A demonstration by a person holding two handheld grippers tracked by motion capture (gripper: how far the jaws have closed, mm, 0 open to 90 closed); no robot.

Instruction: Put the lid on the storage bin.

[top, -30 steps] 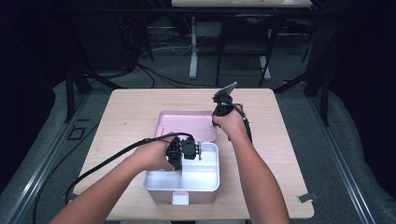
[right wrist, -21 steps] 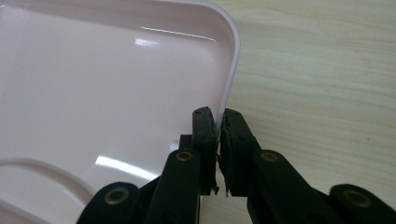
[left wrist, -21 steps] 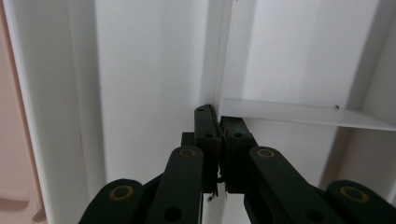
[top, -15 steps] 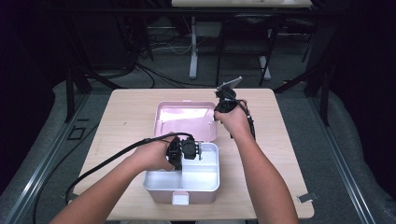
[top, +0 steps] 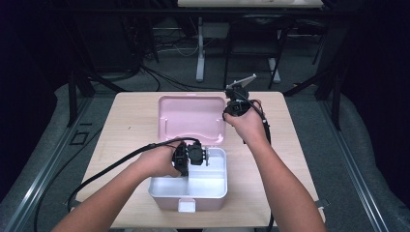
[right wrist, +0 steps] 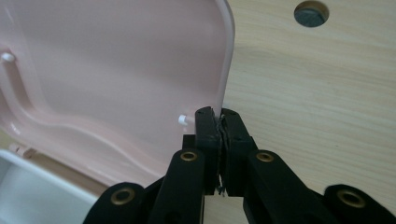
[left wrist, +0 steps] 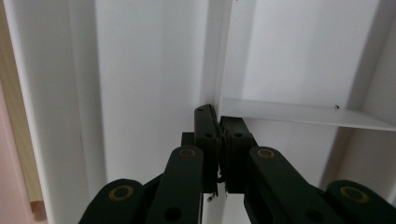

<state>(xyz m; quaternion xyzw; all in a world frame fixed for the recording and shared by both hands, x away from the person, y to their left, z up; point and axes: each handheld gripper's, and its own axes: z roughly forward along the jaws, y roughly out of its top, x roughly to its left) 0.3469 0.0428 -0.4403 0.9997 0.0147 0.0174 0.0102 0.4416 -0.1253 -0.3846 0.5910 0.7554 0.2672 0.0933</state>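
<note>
So we've got a wooden tabletop (top: 135, 121) with a box (top: 164, 193) sitting toward its 6 o'clock edge: white inside, pink outside, split into compartments by thin white dividers (left wrist: 299, 114). Its pink lid (top: 193, 118) is swung open and stands tilted at the box's 12 o'clock side, inner face toward us.

Our left gripper (top: 193, 155) is at the box's 12 o'clock rim, reaching down inside. In the left gripper view its jaws are squeezed together right on the upright divider where a cross divider meets it, so it's clamped on that thin wall.

Our right gripper (top: 236, 107) is at the lid's 3 o'clock edge. In the right gripper view (right wrist: 218, 122) the jaws are pinched narrow on the lid's rim, near its corner, with bare wood behind.
</note>
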